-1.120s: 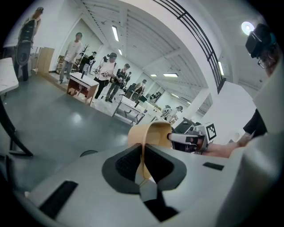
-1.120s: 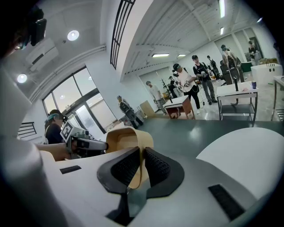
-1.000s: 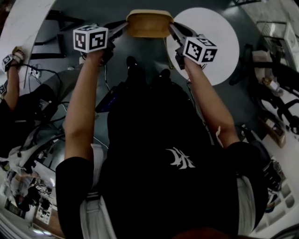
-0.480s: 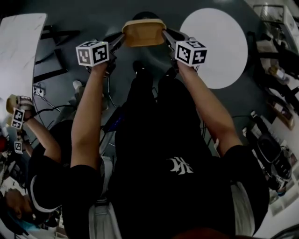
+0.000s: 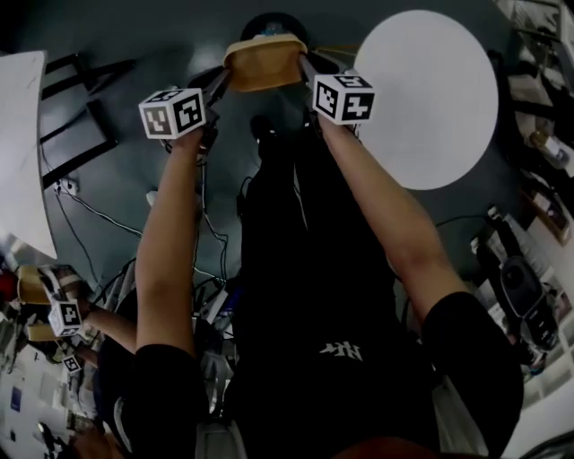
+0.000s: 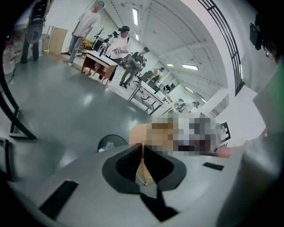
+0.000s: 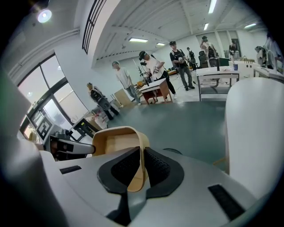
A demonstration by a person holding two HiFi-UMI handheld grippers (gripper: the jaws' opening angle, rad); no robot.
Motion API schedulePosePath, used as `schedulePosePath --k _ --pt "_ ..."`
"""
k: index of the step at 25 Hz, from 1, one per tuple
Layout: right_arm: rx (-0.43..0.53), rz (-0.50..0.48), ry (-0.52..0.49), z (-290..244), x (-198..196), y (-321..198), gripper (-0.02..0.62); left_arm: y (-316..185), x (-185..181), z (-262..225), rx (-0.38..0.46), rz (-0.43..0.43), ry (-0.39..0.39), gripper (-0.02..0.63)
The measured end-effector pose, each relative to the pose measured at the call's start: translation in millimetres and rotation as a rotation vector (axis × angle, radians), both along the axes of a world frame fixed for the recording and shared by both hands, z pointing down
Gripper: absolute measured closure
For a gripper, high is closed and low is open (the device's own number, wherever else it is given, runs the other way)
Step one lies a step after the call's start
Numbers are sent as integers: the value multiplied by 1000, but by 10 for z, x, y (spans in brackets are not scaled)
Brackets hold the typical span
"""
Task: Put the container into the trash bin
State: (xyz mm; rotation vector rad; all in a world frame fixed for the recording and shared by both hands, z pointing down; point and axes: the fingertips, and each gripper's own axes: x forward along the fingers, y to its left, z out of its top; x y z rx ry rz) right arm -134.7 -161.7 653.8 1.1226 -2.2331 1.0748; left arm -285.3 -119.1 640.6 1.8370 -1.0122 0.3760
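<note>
Now holding the tan container in the air from both sides, open side up. Pinched at its left wall by the left tongs and at its right wall by the right tongs, with the thin wall pressed between black pads in each gripper view. Carried at arm's length over the grey floor, close by the dark round trash bin, not yet inside it. Showing some rubbish within the bin in the left gripper view. Flanked on the right by a round white table.
</note>
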Motion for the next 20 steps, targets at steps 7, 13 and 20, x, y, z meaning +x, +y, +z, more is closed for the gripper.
schedulePosePath --k 7,13,20 --pt "5 121 15 636 -94 -46 537 -240 -137 645 -21 3 -48 586" --pt "-27 141 56 1177 -89 -19 536 -290 -142 1132 -41 21 -107 588" --pt "-49 174 153 1708 93 -164 535 -349 9 1725 -66 -5 -131 589"
